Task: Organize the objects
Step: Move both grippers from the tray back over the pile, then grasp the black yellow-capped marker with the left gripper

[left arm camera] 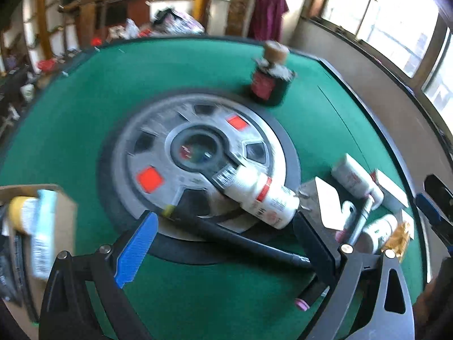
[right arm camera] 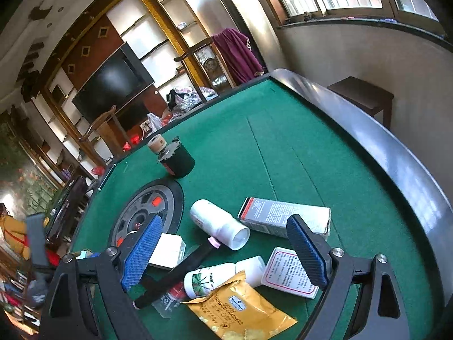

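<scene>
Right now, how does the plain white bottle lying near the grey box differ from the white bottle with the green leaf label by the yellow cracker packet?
The plain white bottle lies clear on the green felt; the green-leaf-label bottle is partly covered by the yellow cracker packet. The plain bottle's label looks faint reddish; the other's is green. The plain one lies farther from the camera. Both are white plastic, lying on their sides.

A bottle [left arm camera: 263, 195] lies on the round hub [left arm camera: 198, 167] of my bench [left arm camera: 85, 107]. A pen [left arm camera: 240, 240] lies before it, a jar [left arm camera: 270, 80] stands behind.
</scene>
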